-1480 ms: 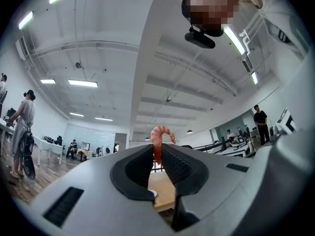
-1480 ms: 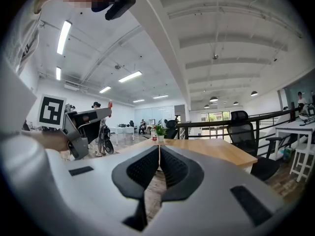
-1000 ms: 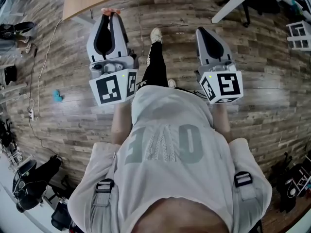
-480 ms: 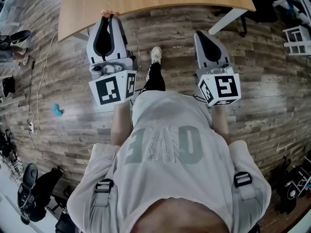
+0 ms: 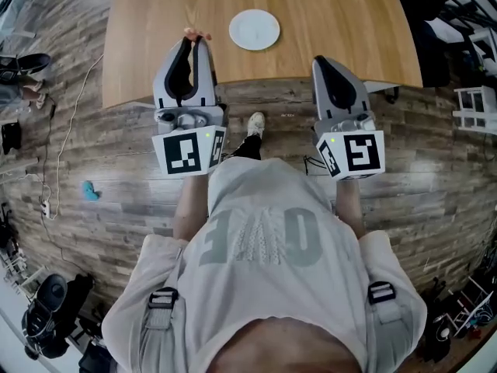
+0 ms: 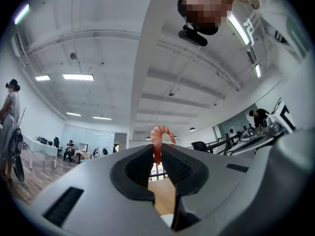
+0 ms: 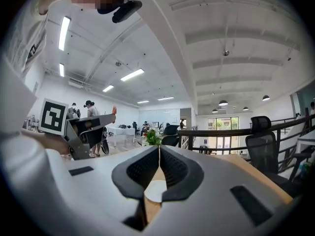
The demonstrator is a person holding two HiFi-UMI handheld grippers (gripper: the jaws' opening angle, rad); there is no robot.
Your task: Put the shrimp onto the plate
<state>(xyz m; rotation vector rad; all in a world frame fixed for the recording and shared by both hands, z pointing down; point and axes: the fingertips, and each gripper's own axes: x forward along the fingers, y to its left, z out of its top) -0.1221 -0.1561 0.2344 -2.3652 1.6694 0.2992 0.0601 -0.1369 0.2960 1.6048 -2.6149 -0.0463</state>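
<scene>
My left gripper [image 5: 196,39] is shut on a pink shrimp [image 5: 196,34], whose curled body sticks out past the jaw tips [image 6: 159,137]. It hangs over the near part of the wooden table [image 5: 326,22], left of a white round plate [image 5: 254,29]. The plate holds nothing. My right gripper [image 5: 322,61] is shut with nothing between its jaws and hovers at the table's front edge, right of the plate. Through the gap under the right jaws, the plate [image 7: 155,190] shows as a white disc on the wood.
A wood-plank floor [image 5: 116,162] surrounds the table. The person's shoe [image 5: 251,123] stands just under the table's front edge. A small blue object [image 5: 90,190] lies on the floor at left. An office chair [image 7: 263,146] stands beside the table at right.
The person has stepped toward the table. Both grippers now reach the table's front edge, and the plate has come fully into view. The shrimp stays held in the left gripper.
</scene>
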